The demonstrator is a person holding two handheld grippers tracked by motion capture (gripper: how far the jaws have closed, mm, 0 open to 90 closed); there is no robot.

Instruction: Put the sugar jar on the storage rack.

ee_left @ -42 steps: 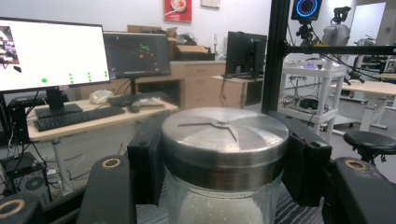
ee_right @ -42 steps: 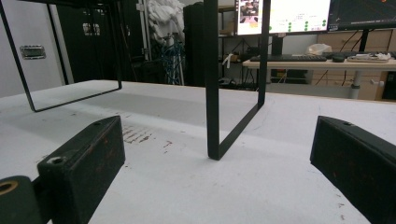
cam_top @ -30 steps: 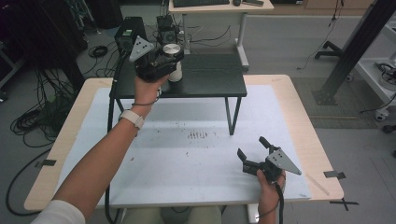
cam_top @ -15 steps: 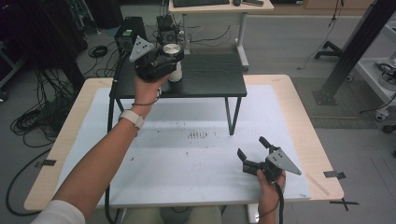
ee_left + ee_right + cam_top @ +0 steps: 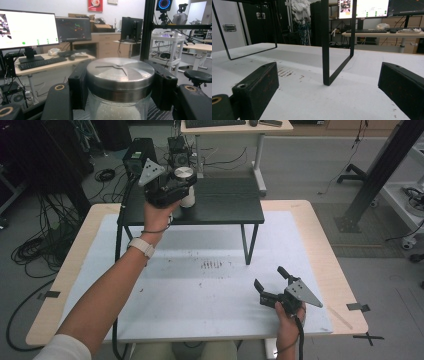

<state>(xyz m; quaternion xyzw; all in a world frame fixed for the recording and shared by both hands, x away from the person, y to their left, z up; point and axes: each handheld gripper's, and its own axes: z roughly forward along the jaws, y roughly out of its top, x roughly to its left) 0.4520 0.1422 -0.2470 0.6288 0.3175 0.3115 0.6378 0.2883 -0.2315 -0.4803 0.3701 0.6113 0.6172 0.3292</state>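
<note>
Fingers of the left gripper [image 5: 176, 187] are closed on a jar [image 5: 185, 190] that stands on a black stand [image 5: 220, 205], near its back left part; in the high view the left arm reaches forward, hand under the gripper, wrist wearing a white band. Near the table's [image 5: 330, 270] front right edge, the right gripper [image 5: 271, 279] rests low in the right hand [image 5: 286, 320], its jaws spread wide with nothing between them. From the left gripper view, the black pads [image 5: 78, 87] press both sides of the jar's [image 5: 120, 100] steel lid [image 5: 120, 72], with glass and white grains below. Seen along the right gripper [image 5: 328, 87], the jaws stand well apart over the white table [image 5: 312, 100], facing the stand's thin leg [image 5: 325, 50].
</note>
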